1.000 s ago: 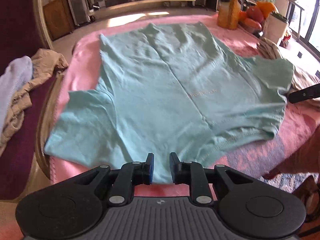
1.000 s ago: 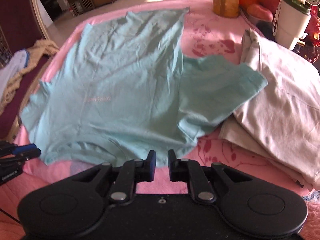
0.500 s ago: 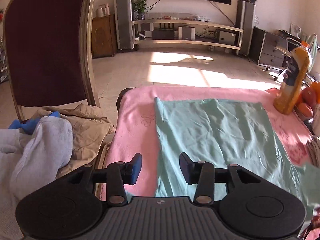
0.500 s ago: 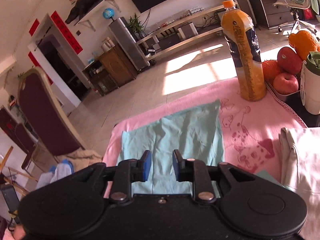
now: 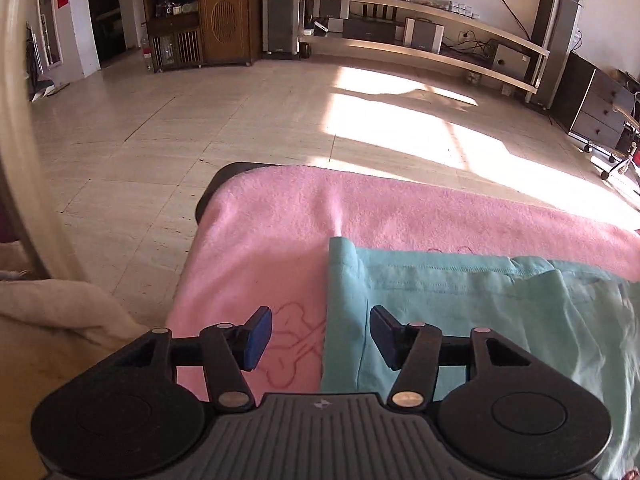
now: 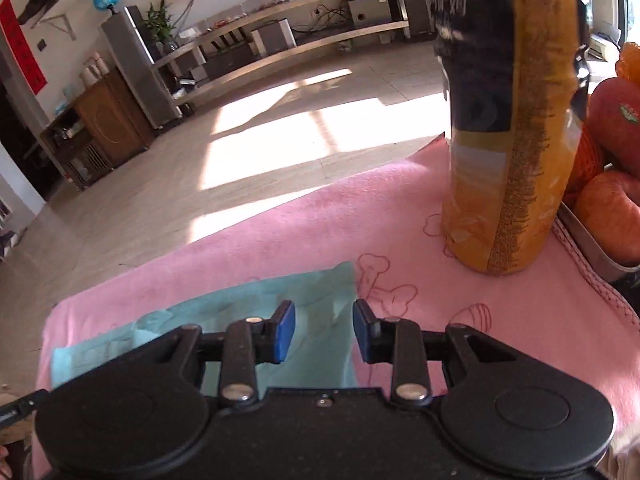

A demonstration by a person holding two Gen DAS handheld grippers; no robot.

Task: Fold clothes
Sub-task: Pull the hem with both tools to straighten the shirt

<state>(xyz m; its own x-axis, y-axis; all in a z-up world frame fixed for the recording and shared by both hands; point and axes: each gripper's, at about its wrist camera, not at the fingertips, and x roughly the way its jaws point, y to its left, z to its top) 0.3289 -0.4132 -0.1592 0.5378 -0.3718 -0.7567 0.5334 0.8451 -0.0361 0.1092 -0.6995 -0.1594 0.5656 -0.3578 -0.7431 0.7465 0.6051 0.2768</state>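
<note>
Teal T-shirt (image 5: 480,312) lies flat on a pink blanket (image 5: 280,216) that covers the table, its far hem running straight across near the blanket's far edge. Nearest in the left wrist view, the left gripper (image 5: 320,332) hovers over the shirt's far left corner; its jaws are opening, with the shirt's side edge below the gap and nothing pinched between the blue pads. In the right wrist view, the right gripper (image 6: 323,330) hovers over the shirt's far right corner (image 6: 340,276), jaws parted a little less wide, also empty. A second layer of teal cloth appears to lie over the shirt toward the right of the left view, which suggests a first fold has been laid toward the hem. More folds probably remain, though the near part of the shirt is hidden. Just beyond the right gripper stands a tall orange juice bottle (image 6: 504,140), with red and orange fruit in a metal tray (image 6: 592,248) beside it. Farther off are a sunlit tiled floor (image 5: 240,120), a long media shelf (image 5: 420,48) and a wooden cabinet (image 5: 204,24).
</note>
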